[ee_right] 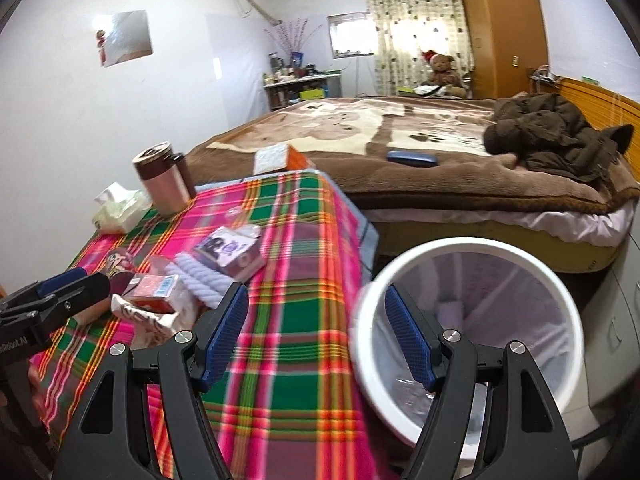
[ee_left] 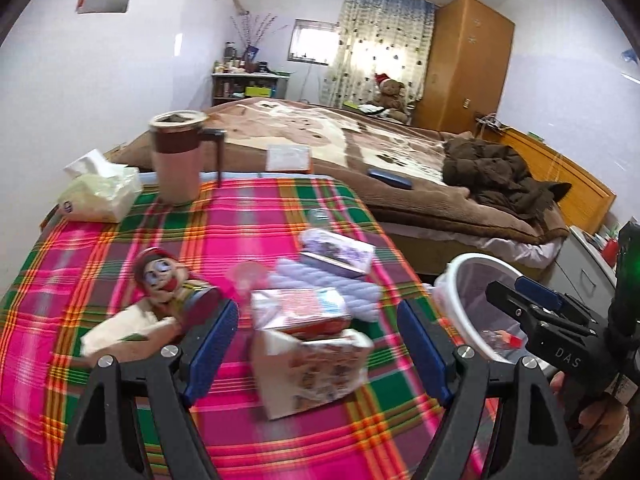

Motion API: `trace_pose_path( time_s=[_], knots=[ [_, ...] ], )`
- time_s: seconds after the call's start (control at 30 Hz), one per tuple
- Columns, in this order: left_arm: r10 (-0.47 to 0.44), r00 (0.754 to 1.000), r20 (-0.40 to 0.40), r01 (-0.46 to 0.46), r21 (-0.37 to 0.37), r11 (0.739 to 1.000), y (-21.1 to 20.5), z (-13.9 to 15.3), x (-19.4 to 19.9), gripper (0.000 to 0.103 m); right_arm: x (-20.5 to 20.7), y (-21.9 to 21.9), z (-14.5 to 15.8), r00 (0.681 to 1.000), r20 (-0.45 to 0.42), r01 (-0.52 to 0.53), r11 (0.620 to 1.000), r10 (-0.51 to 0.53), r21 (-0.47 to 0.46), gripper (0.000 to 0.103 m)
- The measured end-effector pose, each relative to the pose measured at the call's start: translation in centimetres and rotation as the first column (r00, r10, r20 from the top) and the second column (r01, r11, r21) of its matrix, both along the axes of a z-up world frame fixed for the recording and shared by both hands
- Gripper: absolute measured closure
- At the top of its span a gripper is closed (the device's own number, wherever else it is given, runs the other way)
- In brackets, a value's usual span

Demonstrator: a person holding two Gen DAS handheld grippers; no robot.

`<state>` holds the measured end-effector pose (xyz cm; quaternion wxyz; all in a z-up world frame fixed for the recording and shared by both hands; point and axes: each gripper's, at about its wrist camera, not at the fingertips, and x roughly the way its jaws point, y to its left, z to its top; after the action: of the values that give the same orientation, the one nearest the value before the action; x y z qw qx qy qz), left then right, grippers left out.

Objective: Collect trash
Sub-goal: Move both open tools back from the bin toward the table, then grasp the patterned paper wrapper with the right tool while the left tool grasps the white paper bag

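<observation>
Trash lies on the plaid tablecloth (ee_left: 256, 216): a crumpled snack carton (ee_left: 312, 364), a pink-red box (ee_left: 304, 312) on it, a purple carton (ee_left: 340, 250), a lilac rope-like roll (ee_left: 332, 284) and a doll-faced can (ee_left: 168, 284). My left gripper (ee_left: 316, 340) is open just above the snack carton, jaws either side of it. The white bin (ee_right: 472, 320) with a clear liner stands off the table's right edge. My right gripper (ee_right: 316, 336) is open and empty, between the table edge and the bin rim. The purple carton (ee_right: 232, 252) and pink-red box (ee_right: 154, 288) also show in the right wrist view.
A pink lidded mug (ee_left: 178, 156) and a tissue pack (ee_left: 100, 192) stand at the table's far left. A bed (ee_left: 360, 148) with a brown coat (ee_left: 492, 172) lies behind. A grey cabinet (ee_right: 616, 320) is right of the bin.
</observation>
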<state>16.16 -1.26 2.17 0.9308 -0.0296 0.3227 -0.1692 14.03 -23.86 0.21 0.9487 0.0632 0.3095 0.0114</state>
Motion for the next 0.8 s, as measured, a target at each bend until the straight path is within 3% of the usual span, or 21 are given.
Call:
trace_pose_path(
  time_s=[0.37, 0.8],
  knots=[
    [0.120, 0.992, -0.037, -0.119, 0.022, 0.993, 6.1, -1.4, 1.6, 0.020, 2.1, 3.6, -1.3, 0.993, -0.049, -0.109, 0.994, 0.109, 0.006, 0.031],
    [0.184, 0.978, -0.102, -0.177, 0.070, 0.982, 11.9, -3.7, 2.9, 0.020, 2.6, 9.4, -2.8, 0.934, -0.126, -0.339, 0.941, 0.334, -0.021, 0.031]
  ],
)
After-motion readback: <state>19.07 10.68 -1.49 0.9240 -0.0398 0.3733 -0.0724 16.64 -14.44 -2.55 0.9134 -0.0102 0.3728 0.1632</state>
